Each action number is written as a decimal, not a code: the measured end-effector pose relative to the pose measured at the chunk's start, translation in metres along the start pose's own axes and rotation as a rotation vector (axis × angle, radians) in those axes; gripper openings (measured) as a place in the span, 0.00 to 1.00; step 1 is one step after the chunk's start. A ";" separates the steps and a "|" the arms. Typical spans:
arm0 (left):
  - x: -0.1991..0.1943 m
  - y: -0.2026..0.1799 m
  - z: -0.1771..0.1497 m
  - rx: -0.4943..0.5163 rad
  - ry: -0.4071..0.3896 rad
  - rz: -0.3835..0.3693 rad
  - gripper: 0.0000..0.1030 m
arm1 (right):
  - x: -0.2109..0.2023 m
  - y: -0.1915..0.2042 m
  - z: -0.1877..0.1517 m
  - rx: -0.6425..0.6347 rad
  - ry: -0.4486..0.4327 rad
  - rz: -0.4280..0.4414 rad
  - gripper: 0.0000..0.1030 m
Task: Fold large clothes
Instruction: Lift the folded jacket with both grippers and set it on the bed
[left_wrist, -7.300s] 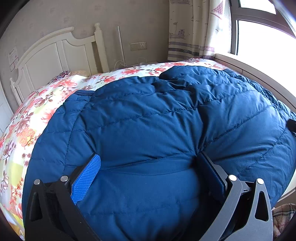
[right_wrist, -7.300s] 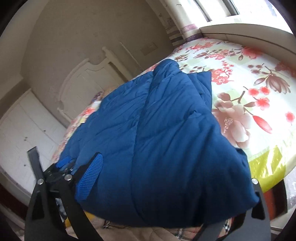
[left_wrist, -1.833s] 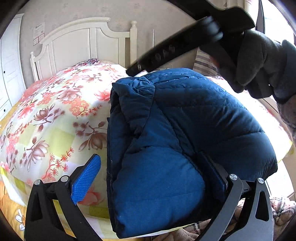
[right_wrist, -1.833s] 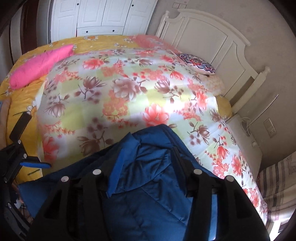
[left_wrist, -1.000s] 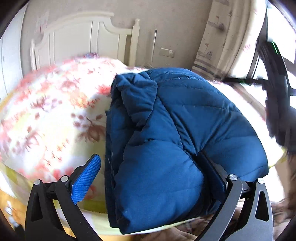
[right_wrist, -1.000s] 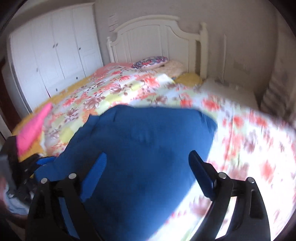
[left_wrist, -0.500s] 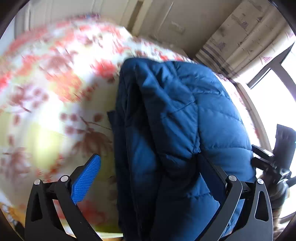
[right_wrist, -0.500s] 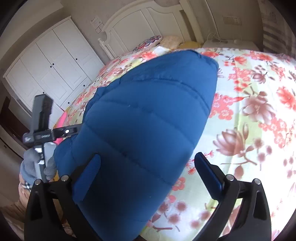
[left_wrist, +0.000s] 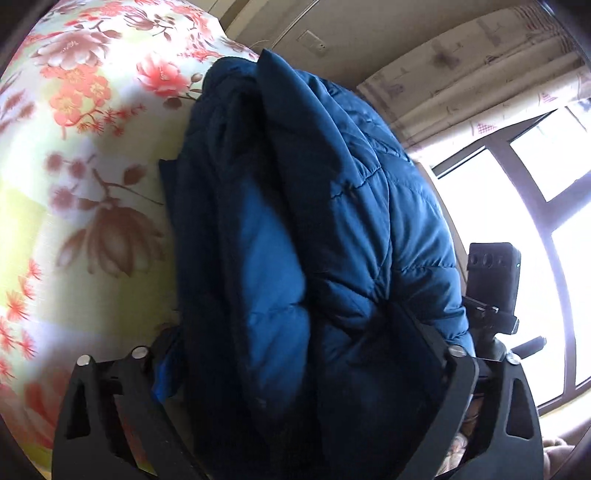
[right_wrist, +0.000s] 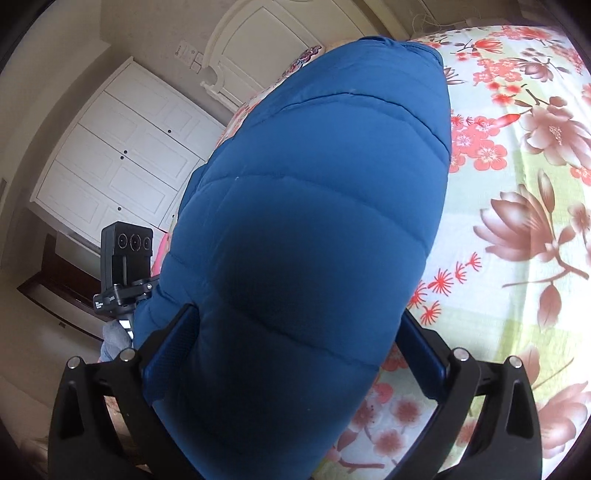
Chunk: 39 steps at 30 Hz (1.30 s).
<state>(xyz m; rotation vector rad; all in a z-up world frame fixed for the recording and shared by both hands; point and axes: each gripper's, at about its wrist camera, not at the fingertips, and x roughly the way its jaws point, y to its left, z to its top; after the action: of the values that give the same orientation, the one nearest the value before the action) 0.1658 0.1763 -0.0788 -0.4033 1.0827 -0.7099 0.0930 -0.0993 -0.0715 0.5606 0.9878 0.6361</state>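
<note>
My bed (right_wrist: 524, 155) carries a flowered quilt (left_wrist: 74, 177) in red, brown and pale green. On the quilt lies the folded blue padded jacket (right_wrist: 314, 221), and a patterned pillow (right_wrist: 308, 54) by the white headboard (right_wrist: 258, 48).

White wardrobe (right_wrist: 122, 158), headboard (right_wrist: 266, 48) (sunlit window (left_wrist: 517, 206))

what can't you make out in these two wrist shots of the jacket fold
- Left wrist view: the blue jacket fills the closing left gripper, hiding its pads, so contact is unclear.
- Right wrist view: the jacket bulges between the right gripper fingers; whether the pads press it is unclear.
- Both views: the jacket's underside and near edge are cut off by the frame bottom.
- Left wrist view: the floral bedspread is blurred.
</note>
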 end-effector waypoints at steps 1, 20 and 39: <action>-0.003 -0.005 -0.003 0.020 -0.024 0.013 0.78 | 0.000 0.000 0.000 -0.013 -0.013 0.000 0.93; 0.083 -0.133 0.132 0.152 -0.232 -0.044 0.44 | -0.119 -0.053 0.106 -0.147 -0.352 -0.256 0.59; 0.160 -0.119 0.137 0.108 -0.297 0.215 0.85 | -0.053 -0.019 0.085 -0.429 -0.340 -0.748 0.88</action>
<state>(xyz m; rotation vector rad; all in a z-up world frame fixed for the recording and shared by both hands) 0.2964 -0.0253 -0.0513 -0.2841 0.7893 -0.4968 0.1518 -0.1625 -0.0167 -0.0984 0.6383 0.0610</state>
